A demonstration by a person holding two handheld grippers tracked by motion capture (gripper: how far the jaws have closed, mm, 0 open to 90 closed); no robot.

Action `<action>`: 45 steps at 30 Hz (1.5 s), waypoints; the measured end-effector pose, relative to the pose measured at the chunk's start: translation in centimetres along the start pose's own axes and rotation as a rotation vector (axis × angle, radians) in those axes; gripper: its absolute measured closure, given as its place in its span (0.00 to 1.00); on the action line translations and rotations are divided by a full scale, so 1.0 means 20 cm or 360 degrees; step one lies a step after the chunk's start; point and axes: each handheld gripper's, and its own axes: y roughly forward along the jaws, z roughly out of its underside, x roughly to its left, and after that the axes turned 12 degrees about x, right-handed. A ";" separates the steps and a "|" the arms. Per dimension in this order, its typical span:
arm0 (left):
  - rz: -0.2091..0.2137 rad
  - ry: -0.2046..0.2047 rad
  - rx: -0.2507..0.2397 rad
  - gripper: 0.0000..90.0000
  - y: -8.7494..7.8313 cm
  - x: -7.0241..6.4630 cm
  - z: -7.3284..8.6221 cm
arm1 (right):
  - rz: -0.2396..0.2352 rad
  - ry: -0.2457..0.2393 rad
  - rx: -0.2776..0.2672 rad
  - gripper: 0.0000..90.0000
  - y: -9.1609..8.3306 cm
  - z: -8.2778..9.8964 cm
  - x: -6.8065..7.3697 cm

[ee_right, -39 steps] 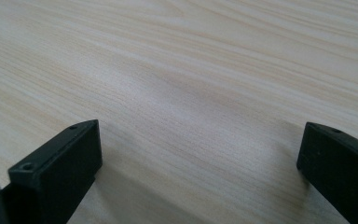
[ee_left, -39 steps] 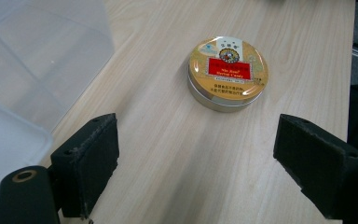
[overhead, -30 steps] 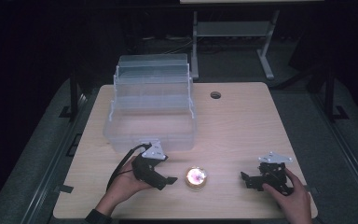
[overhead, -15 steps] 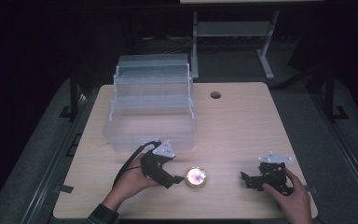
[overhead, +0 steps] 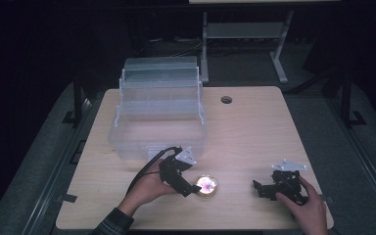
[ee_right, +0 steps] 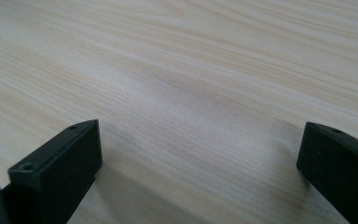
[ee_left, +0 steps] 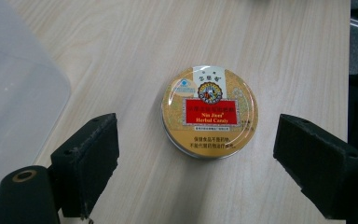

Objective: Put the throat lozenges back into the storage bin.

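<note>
A round gold candy tin [overhead: 207, 186] [ee_left: 209, 112] with a red label lies flat on the wooden table [overhead: 254, 132] near its front edge. My left gripper [overhead: 192, 188] [ee_left: 196, 158] is open just left of the tin in the high view, its jaws spread wider than the tin and hovering short of it. Over at the front right, my right gripper [overhead: 258, 188] [ee_right: 198, 158] rests on the table, open, with bare wood between its jaws. A hand holds each gripper.
A clear plastic tiered storage box [overhead: 159, 112] stands open at the back left of the table; its corner [ee_left: 18, 93] is close to the left gripper. A round cable hole [overhead: 226, 100] sits at the back centre. A metal stand [overhead: 245, 34] is behind the table.
My left gripper has moved right and forward toward the tin, coming to hover at its left side. The right gripper has stayed in place.
</note>
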 end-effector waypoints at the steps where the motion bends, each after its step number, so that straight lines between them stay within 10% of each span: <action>1: 0.0000 0.0000 0.0000 0.15 0.00 0.00 0.00 | 0.0000 0.0000 0.0000 0.00 0.00 0.00 0.00; 45: -0.0010 0.0161 0.0285 0.14 0.28 -0.06 -0.17 | 0.0000 0.0000 0.0000 0.00 0.00 0.00 0.00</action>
